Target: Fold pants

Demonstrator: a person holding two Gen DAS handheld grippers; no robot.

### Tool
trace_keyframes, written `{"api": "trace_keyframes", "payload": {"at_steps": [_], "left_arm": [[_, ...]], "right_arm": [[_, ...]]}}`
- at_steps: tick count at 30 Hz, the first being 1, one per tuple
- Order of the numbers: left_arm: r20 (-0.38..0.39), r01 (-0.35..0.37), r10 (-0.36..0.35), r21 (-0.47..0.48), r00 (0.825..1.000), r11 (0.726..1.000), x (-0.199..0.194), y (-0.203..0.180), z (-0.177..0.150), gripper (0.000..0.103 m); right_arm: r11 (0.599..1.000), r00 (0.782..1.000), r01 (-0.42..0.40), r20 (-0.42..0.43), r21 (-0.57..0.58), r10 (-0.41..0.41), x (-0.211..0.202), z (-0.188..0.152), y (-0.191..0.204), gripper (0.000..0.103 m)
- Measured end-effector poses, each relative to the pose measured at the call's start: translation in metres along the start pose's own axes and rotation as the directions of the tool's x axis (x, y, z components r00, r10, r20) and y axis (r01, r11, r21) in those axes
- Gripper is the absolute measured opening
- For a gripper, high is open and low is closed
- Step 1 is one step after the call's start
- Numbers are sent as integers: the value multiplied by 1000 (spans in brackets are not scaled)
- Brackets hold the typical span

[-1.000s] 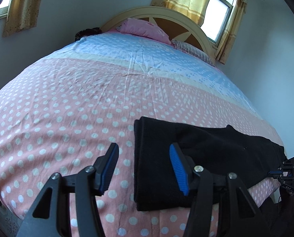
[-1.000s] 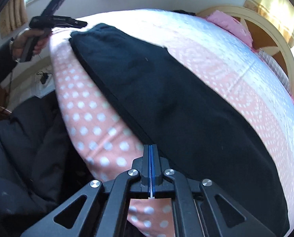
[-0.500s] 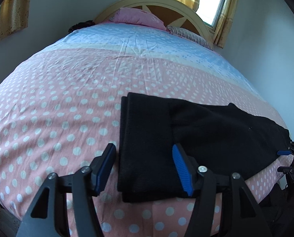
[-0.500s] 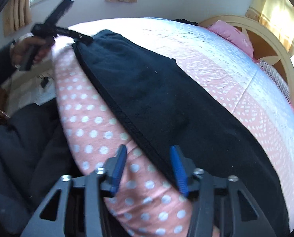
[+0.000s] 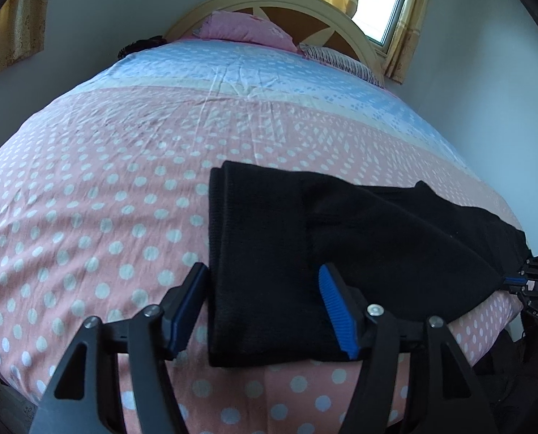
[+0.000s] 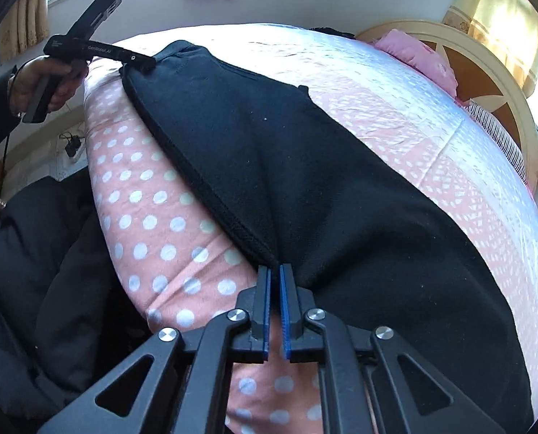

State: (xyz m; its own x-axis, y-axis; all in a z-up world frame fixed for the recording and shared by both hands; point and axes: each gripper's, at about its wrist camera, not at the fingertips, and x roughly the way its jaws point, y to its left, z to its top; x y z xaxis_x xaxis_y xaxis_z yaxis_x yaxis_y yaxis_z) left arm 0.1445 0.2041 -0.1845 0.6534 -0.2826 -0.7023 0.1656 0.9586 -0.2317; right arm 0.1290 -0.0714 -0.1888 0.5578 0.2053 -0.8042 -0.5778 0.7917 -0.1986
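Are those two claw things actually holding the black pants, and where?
Right gripper is closing on the pants' near edge; left gripper, opening, straddles the end without pressing.

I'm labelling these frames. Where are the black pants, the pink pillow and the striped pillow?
black pants (image 6: 305, 181): right wrist view, middle of the spread fabric.
pink pillow (image 5: 243, 27): left wrist view, its top face.
striped pillow (image 5: 341, 63): left wrist view, its striped side.

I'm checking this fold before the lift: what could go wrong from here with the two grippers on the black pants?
1. The right gripper is closing on only the near edge of the black pants; so thin a bite might slip.
2. The left gripper is opening around the pants' end without pressing it, so a lift now may raise one end only.
3. The pants lie near the polka-dot bedspread edge and could slide off.
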Motion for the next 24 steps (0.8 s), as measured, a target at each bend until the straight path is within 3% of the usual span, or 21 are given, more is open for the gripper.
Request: {"api": "trace_keyframes", "payload": {"at_steps": [4, 8, 10, 12, 15, 17, 19, 22, 24], "left_arm": [[-3, -14, 14, 11, 1000, 1000, -3, 0, 1, 66], [44, -55, 54, 16, 998, 998, -18, -1, 7, 66], [85, -79, 78, 17, 993, 997, -27, -6, 13, 66], [116, -69, 66, 23, 991, 997, -33, -14, 19, 66], [124, -55, 47, 66, 991, 996, -29, -32, 24, 67], [107, -40, 31, 88, 994, 995, -18, -41, 26, 70], [92, -33, 24, 99, 995, 995, -6, -48, 27, 70], [65, -29, 24, 86, 998, 996, 6, -46, 25, 70], [57, -31, 26, 80, 998, 996, 10, -44, 23, 70]], "right_arm": [[998, 999, 5, 34, 56, -7, -25, -4, -21, 38], [976, 995, 56, 66, 212, -71, -61, -22, -80, 39], [928, 984, 138, 58, 346, -168, -84, -41, -128, 39], [845, 966, 213, 24, 491, -258, -107, -66, -173, 39], [629, 950, 244, -52, 738, -307, -145, -126, -240, 39], [470, 936, 278, -128, 837, -327, -167, -174, -266, 39], [366, 924, 321, -203, 873, -325, -179, -216, -275, 39], [245, 927, 318, -246, 916, -284, -185, -264, -278, 39], [198, 937, 277, -220, 940, -270, -186, -287, -282, 39]]}}
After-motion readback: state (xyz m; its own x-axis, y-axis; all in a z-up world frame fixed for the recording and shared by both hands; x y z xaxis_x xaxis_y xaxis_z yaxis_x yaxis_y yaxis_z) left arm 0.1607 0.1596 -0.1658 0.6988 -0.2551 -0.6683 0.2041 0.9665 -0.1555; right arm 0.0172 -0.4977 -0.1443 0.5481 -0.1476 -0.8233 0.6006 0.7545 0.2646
